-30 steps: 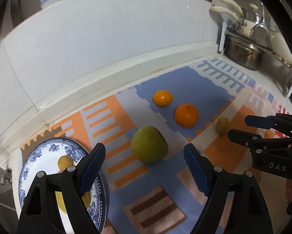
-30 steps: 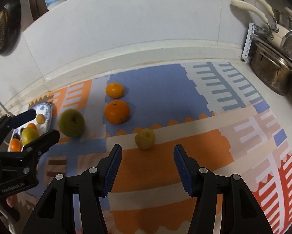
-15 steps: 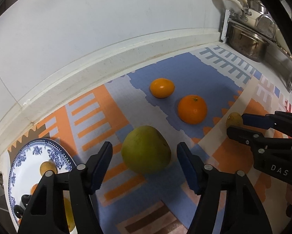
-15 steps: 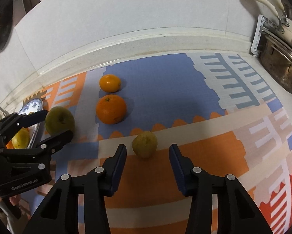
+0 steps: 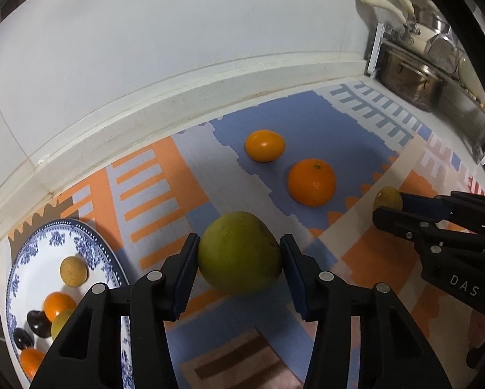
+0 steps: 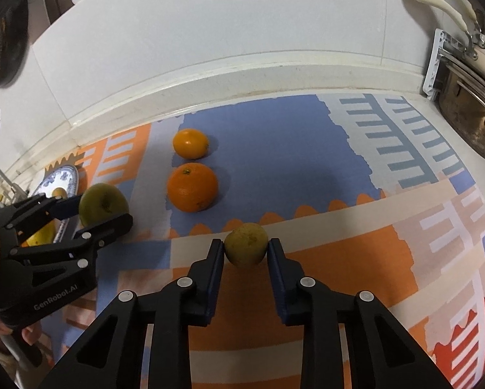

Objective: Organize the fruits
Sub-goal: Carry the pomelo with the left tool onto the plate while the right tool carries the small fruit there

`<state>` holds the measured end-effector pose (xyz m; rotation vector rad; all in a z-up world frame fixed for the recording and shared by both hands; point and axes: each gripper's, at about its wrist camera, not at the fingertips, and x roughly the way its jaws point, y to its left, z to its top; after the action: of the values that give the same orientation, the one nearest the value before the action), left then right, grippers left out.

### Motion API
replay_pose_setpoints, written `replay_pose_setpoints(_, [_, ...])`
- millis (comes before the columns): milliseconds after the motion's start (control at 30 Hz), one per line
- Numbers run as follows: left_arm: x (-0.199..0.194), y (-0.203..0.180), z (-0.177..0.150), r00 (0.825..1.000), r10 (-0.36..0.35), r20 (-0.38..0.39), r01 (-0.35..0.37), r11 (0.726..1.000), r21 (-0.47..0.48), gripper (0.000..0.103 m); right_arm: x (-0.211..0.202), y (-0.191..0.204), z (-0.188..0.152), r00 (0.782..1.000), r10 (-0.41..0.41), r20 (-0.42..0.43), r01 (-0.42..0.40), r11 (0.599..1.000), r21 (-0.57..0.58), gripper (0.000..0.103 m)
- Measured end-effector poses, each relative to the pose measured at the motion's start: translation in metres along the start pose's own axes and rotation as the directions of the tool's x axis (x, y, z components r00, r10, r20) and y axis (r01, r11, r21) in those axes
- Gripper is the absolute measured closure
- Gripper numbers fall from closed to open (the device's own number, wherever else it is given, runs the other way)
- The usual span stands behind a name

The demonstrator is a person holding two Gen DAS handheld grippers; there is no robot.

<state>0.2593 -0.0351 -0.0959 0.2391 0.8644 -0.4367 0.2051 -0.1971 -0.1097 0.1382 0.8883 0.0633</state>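
- Fruits lie on a patterned mat [image 6: 307, 149] covering the tabletop.
- Left gripper [image 5: 239, 253]: its fingers have just been closing and now press both sides of the large green fruit [image 5: 239, 253].
- Right gripper [image 6: 246, 249]: its fingers have just closed onto the small yellow-green fruit [image 6: 246, 249], gripping it.
- Two oranges [image 5: 311, 181] sit near each other on the blue patch.
- Blue-and-white plate [image 5: 31, 259] at the left carries several small fruits.

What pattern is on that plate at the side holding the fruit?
The plate is white with a blue floral border, clearest in the left wrist view.
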Motion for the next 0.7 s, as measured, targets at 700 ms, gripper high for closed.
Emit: replay_pose_setpoints(700, [-0.091, 0.01, -0.026, 0.988, 0.03, 0.149, -0.01, 0.991, -0.133, 0.054, -0.074, 0.045, -0.003, 0.987, 0.1, 0.126, -0.084, 0.989, -0.124, 0.074])
